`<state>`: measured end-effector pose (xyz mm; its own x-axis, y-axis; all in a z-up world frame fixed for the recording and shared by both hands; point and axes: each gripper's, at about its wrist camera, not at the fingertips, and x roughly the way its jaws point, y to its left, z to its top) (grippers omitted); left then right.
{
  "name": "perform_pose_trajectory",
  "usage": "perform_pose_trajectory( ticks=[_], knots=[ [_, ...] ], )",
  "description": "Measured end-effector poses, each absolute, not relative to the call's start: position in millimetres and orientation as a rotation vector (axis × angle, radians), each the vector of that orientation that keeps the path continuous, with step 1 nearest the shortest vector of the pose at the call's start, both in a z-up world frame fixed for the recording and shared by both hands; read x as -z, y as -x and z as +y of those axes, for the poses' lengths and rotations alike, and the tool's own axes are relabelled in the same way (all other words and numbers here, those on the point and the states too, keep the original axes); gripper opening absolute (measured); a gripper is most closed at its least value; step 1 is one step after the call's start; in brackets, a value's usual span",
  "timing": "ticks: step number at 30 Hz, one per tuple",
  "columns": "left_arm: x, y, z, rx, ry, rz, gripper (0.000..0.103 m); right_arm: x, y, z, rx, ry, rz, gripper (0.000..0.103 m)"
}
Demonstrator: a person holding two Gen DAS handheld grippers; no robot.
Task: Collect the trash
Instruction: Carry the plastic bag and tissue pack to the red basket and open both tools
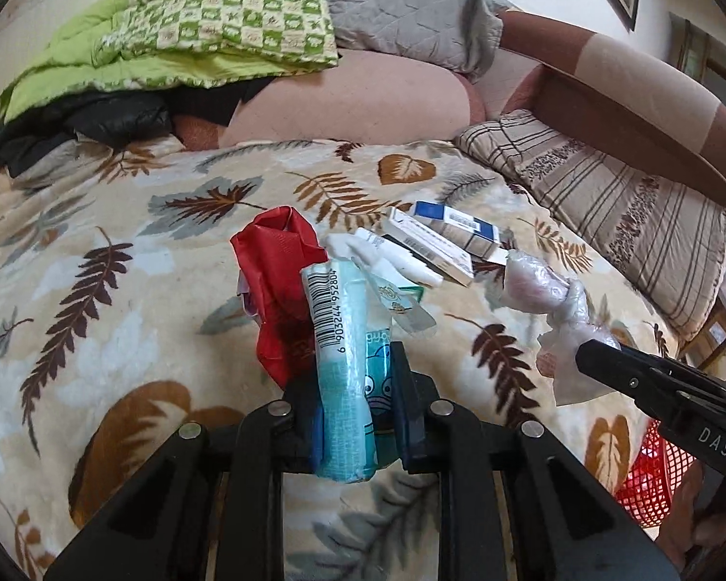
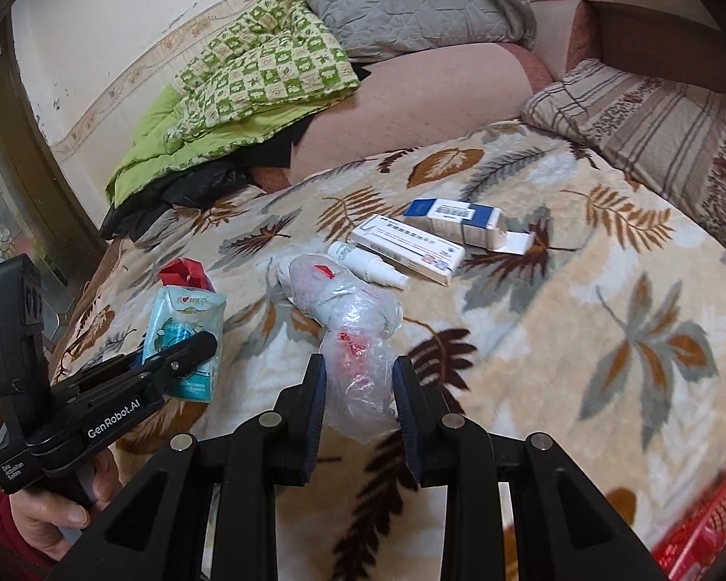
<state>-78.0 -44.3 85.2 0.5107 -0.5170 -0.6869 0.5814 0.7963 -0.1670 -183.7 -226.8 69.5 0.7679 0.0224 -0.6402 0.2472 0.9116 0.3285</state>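
My left gripper (image 1: pixel 353 368) is shut on a teal tissue pack (image 1: pixel 343 339) with a barcode, held upright over the leaf-print blanket (image 1: pixel 121 290). A crumpled red wrapper (image 1: pixel 276 266) is pressed against the pack's left side. My right gripper (image 2: pixel 359 368) is shut on a crumpled clear plastic bag (image 2: pixel 353 319) with red bits inside. In the left wrist view the bag (image 1: pixel 552 310) sticks out from the right gripper (image 1: pixel 600 353). Beyond them on the blanket lie a white spray bottle (image 2: pixel 368 261), a white carton (image 2: pixel 406 244) and a blue-and-white carton (image 2: pixel 460 218).
A red mesh basket (image 1: pixel 653 479) shows at the lower right, beside the bed. A green quilt (image 2: pixel 247 77), a grey pillow (image 2: pixel 401 0), a striped pillow (image 2: pixel 653 116) and dark clothing (image 1: pixel 72 121) lie along the back. A hand (image 2: pixel 48 513) holds the left gripper.
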Motion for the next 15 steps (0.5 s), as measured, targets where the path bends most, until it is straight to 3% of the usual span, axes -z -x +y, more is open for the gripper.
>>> perform_pose_trajectory(
  ticks=[9, 15],
  knots=[
    [-99.0, 95.3, -47.2, 0.741, -0.103, 0.778, 0.021, -78.7, 204.2, -222.9, 0.141, -0.398, 0.673, 0.030],
    [-72.4, 58.6, -33.9, 0.711, 0.005, 0.916, 0.022, -74.9, 206.7, -223.3, 0.144, -0.403, 0.685, 0.030]
  ],
)
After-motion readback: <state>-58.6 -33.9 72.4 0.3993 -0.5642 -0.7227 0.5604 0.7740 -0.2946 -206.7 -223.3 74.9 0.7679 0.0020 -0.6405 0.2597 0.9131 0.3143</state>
